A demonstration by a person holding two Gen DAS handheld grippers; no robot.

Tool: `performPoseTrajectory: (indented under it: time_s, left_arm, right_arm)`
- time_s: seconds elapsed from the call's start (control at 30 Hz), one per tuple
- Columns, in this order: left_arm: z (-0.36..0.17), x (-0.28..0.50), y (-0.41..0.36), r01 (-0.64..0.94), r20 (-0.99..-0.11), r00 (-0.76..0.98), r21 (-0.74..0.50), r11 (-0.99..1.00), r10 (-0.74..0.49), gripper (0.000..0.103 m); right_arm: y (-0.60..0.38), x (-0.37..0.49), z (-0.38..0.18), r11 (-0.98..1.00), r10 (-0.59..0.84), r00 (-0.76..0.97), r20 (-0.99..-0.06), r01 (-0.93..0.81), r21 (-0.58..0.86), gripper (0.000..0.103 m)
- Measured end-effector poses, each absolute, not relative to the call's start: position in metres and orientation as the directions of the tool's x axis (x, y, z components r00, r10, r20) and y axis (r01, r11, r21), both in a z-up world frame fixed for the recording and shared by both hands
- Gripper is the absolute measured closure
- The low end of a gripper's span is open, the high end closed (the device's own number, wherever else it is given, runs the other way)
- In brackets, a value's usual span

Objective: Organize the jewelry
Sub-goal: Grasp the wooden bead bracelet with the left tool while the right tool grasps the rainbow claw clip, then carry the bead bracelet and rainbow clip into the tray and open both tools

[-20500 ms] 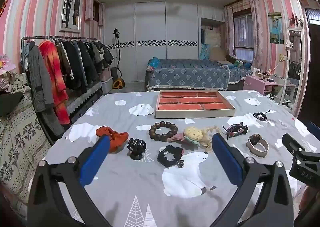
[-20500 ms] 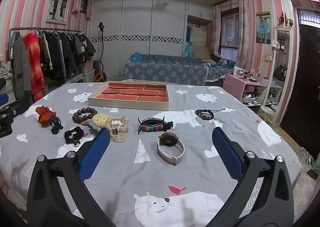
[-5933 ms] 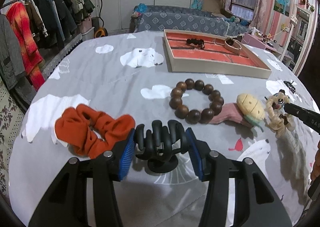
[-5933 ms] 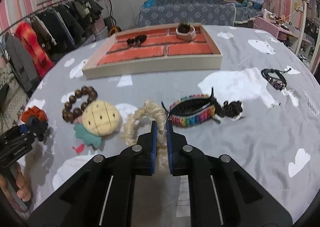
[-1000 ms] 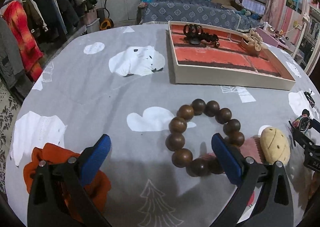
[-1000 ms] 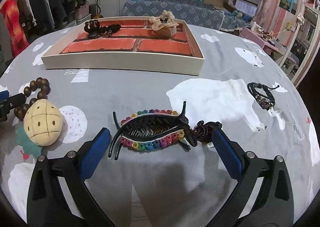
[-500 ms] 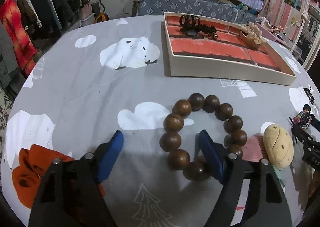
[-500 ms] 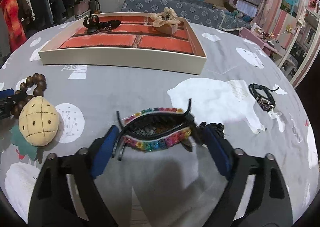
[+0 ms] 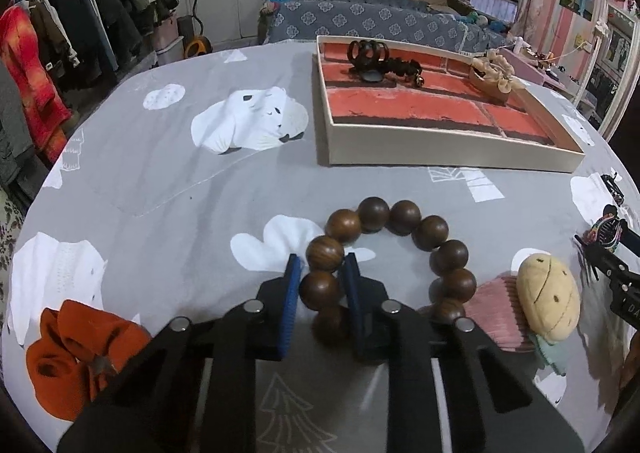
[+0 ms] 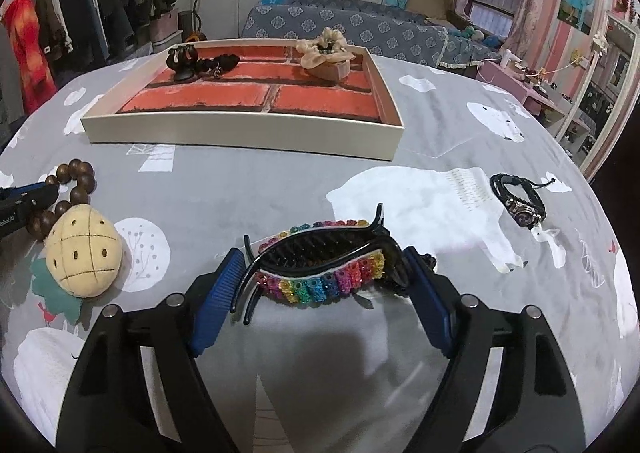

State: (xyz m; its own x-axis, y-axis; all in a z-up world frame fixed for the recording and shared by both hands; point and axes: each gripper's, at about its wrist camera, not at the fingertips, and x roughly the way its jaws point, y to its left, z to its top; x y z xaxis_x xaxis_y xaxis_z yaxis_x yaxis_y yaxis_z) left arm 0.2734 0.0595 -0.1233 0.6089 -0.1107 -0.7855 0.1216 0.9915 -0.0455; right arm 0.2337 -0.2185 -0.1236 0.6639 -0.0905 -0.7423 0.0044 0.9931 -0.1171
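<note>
A brown wooden bead bracelet [image 9: 404, 212] lies on the grey bear-print cloth. My left gripper [image 9: 323, 258] is closing, and its blue pads press on one bead at the bracelet's left side. In the right wrist view a black hair clip with rainbow flowers [image 10: 320, 285] sits lengthwise between the pads of my right gripper [image 10: 322, 253], which touch its two ends. The cream tray with a red brick-pattern floor [image 9: 440, 155] stands beyond. It holds a black claw clip [image 9: 366, 59] and a beige scrunchie [image 9: 494, 71].
An orange scrunchie [image 9: 76, 353] lies at the near left. A tan plush bun hair tie [image 10: 82, 253] sits between the two grippers. A black leather bracelet [image 10: 520, 201] lies to the right. A clothes rack [image 9: 60, 37] and a bed stand past the table.
My left jaws went from wide apart to pinching one bead of the bracelet. My right jaws narrowed until the pads met the ends of the rainbow clip. Neither hand shifted.
</note>
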Motion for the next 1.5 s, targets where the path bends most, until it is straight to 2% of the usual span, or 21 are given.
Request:
performPoseTrajectory:
  time_s: [0.3,0.37,0.4,0.63,0.87,1.5]
  left_arm:
    - [-0.107,0.268,0.055,0.127,-0.751,0.651,-0.04,0.991,-0.114,0.083]
    - [-0.099,0.267,0.053,0.132,-0.74,0.662,-0.04,0.991,-0.117,0.083]
    - [-0.096,0.267,0.053,0.132,-0.737,0.665,-0.04,0.99,-0.119,0.083]
    - [-0.079,0.267,0.045,0.165,-0.703,0.694,-0.05,0.985,-0.152,0.083]
    - [-0.072,0.266,0.041,0.179,-0.694,0.699,-0.06,0.982,-0.17,0.083]
    - [-0.041,0.259,0.036,0.222,-0.636,0.734,-0.107,0.969,-0.239,0.083]
  right_arm:
    - [-0.231,0.236,-0.104,0.998,-0.04,0.689,-0.723,-0.008,-0.063,0.025]
    - [-0.233,0.239,-0.098,0.998,-0.042,0.696,-0.717,-0.01,-0.068,0.06]
    - [-0.236,0.241,-0.097,0.999,-0.023,0.691,-0.722,-0.018,-0.049,0.065]
    - [-0.254,0.254,-0.102,0.998,0.059,0.651,-0.756,-0.029,0.053,0.066]
    - [-0.259,0.249,-0.096,0.994,0.103,0.661,-0.743,-0.036,0.106,0.07]
    - [-0.247,0.244,-0.073,0.996,0.082,0.718,-0.691,-0.073,0.042,0.077]
